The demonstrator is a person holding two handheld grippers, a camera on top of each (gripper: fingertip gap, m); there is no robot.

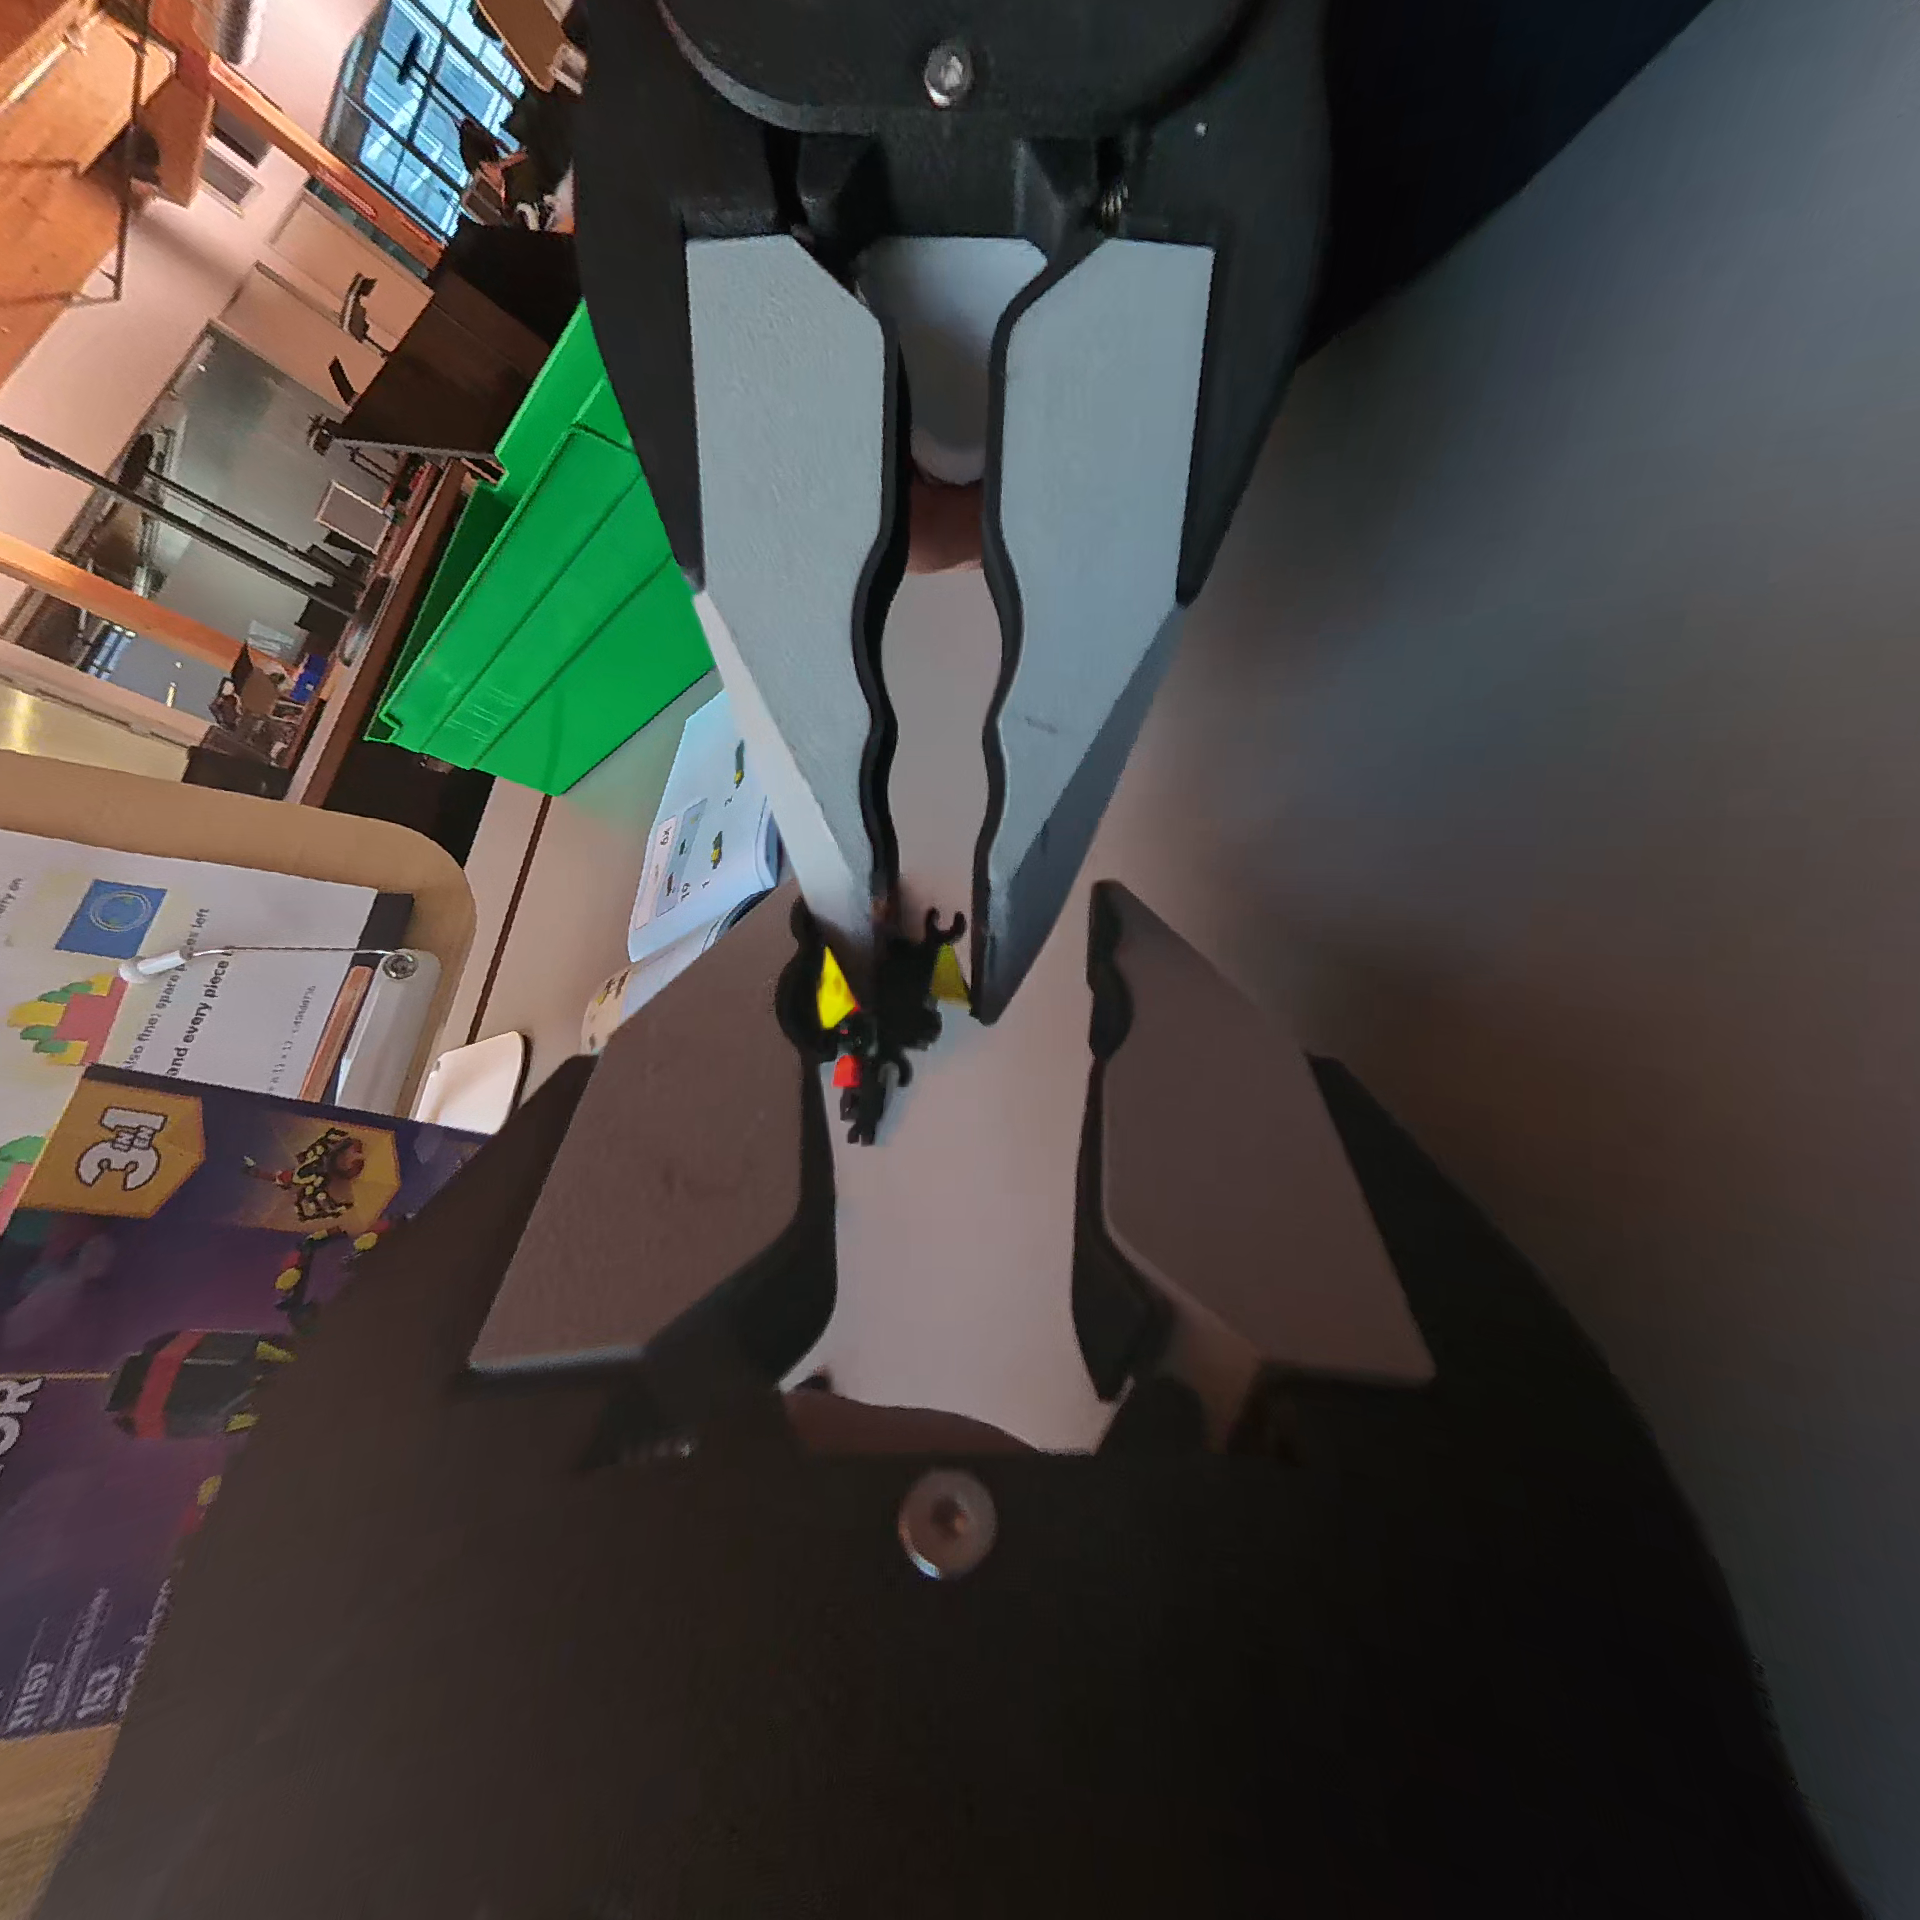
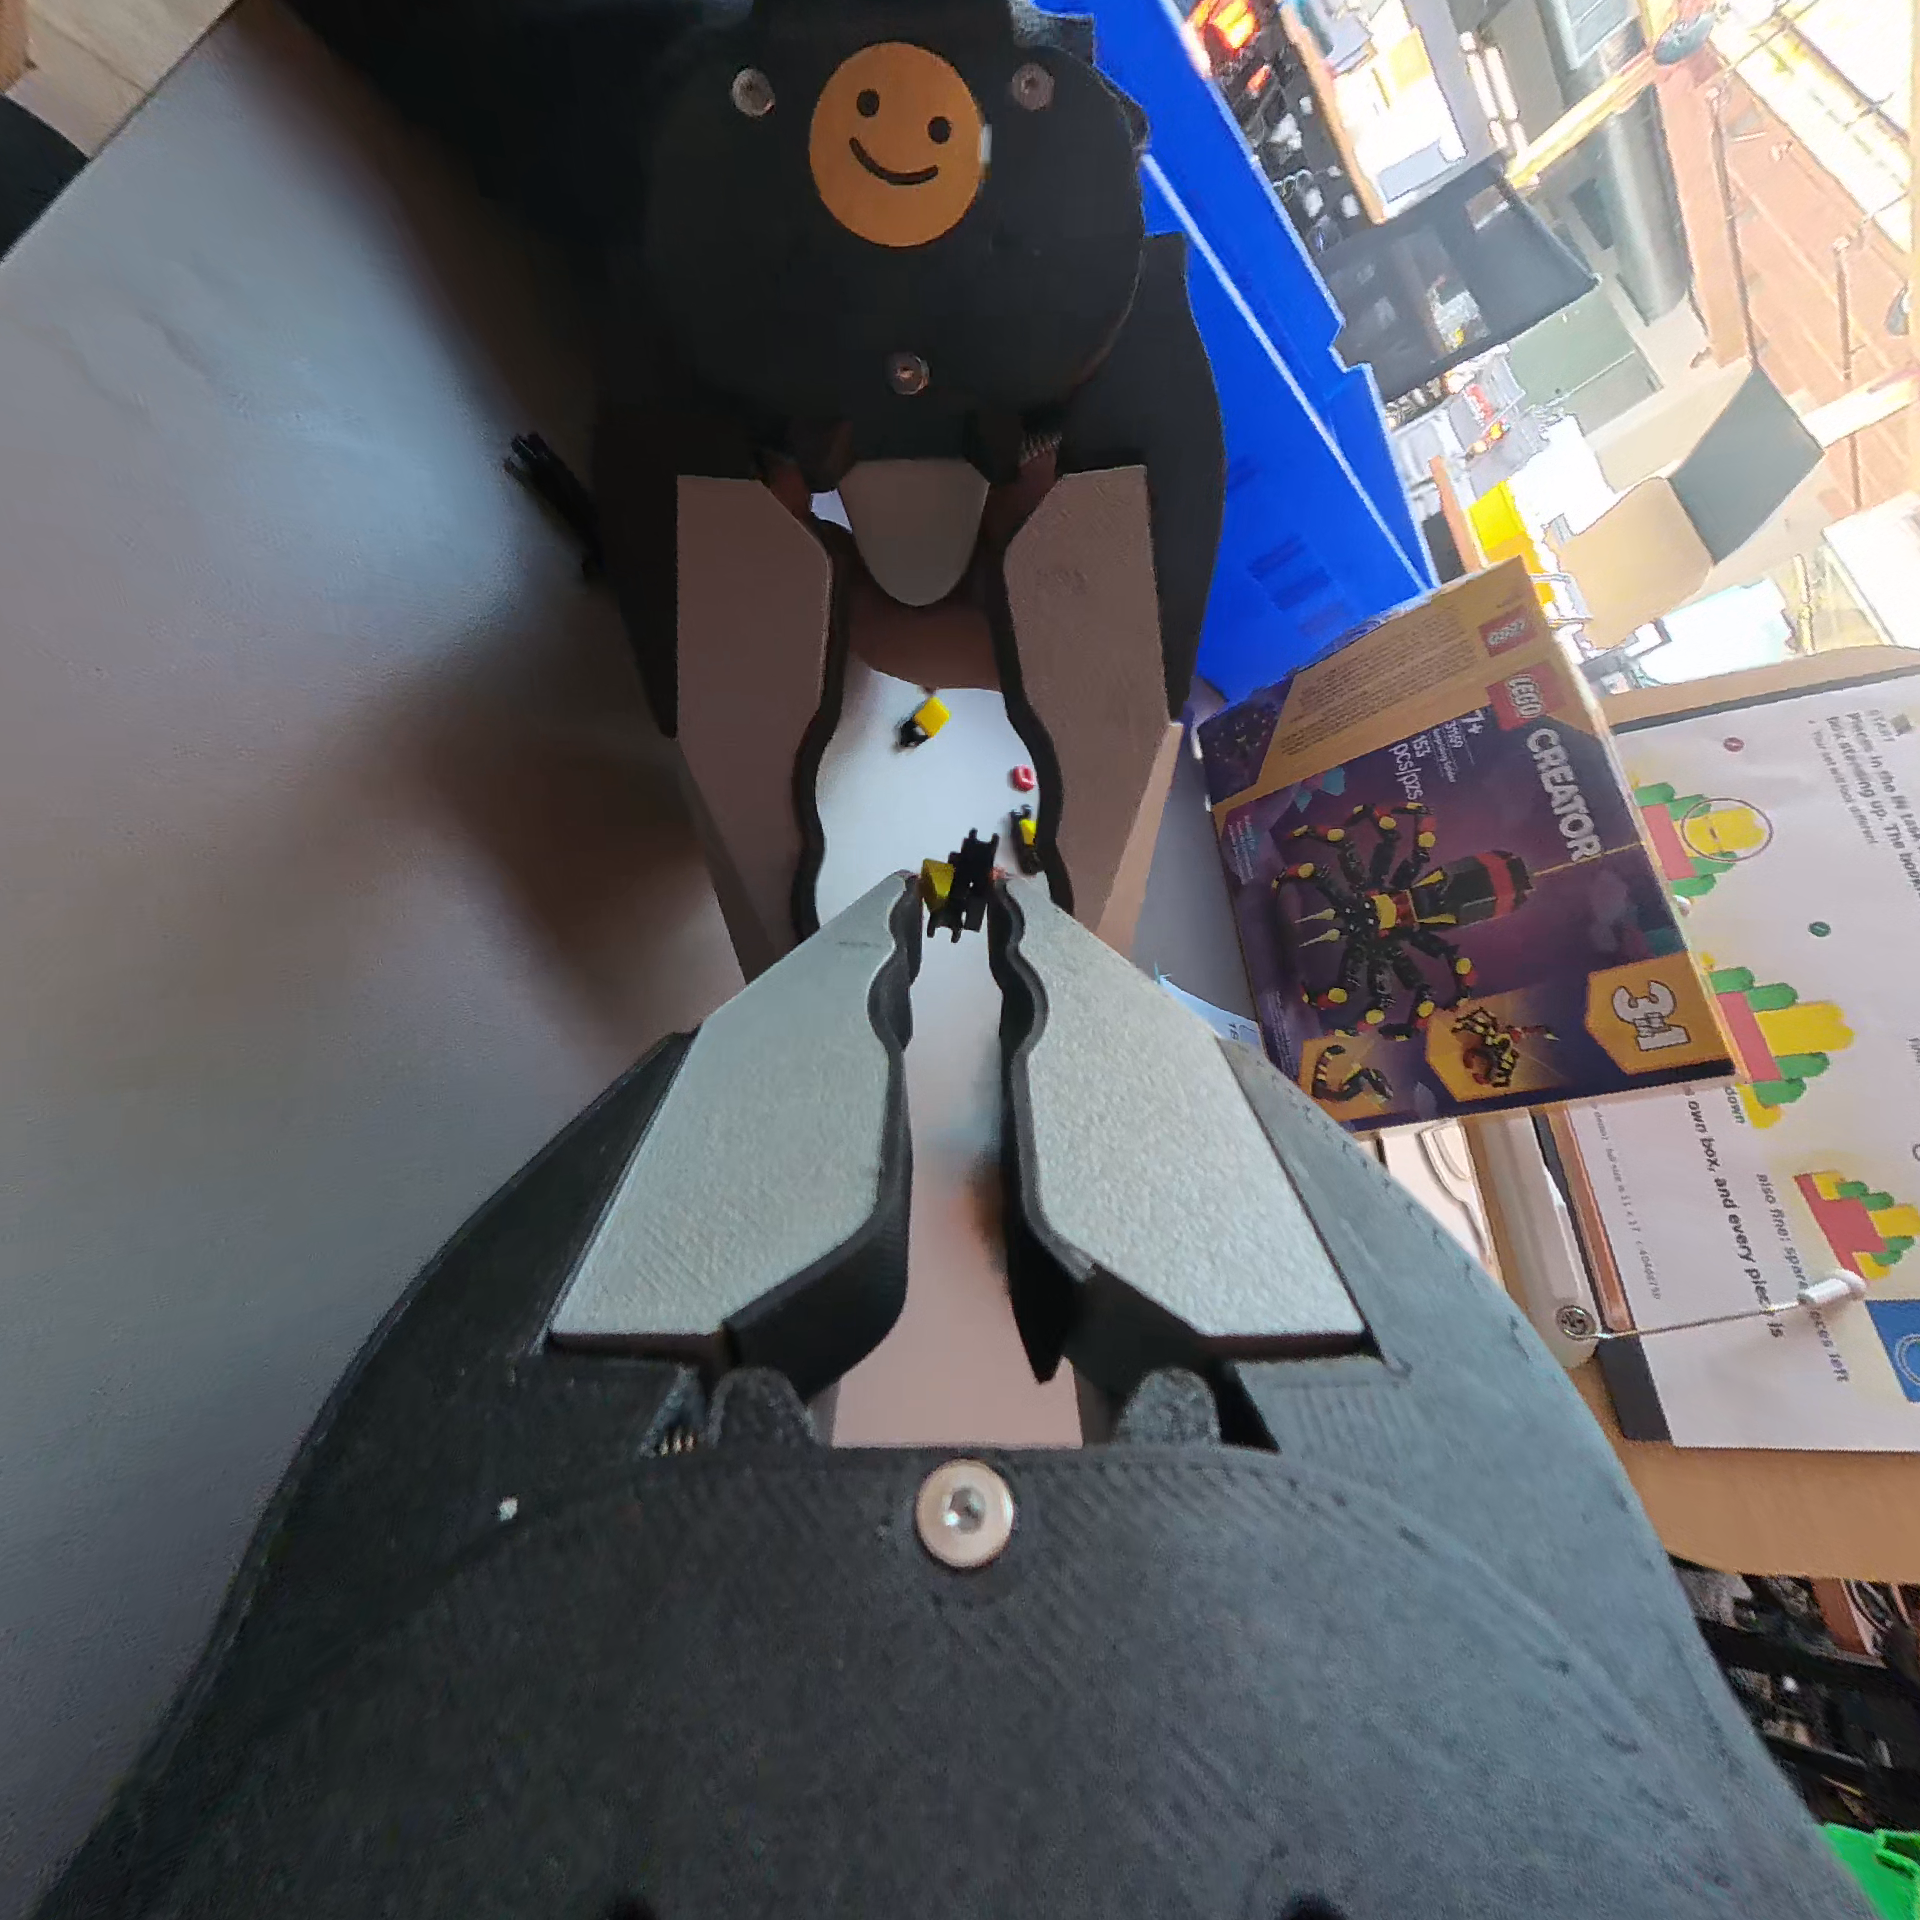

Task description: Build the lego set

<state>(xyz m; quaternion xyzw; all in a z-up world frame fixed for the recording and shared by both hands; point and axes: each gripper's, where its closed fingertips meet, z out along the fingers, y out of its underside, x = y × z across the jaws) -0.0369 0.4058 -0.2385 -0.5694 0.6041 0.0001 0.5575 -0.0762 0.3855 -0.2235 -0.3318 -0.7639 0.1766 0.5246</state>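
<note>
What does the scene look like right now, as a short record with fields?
Surface: pale grey table
Workpiece: small black, yellow and red lego assembly, between the tips of both grippers
Right hand-held gripper: narrowly parted, tips at the assembly; grip unclear
Left hand-held gripper: open, tips flanking the assembly
Loose parts: yellow-and-black lego piece, small red lego piece
Nearby: purple lego set box, green plastic bin, blue plastic bin

Each wrist camera looks forward along its own jaws, close above the worktop [image 1: 1558, 727]; the views face each other, sharing the small lego assembly [image 1: 888, 1013] between them.
</note>
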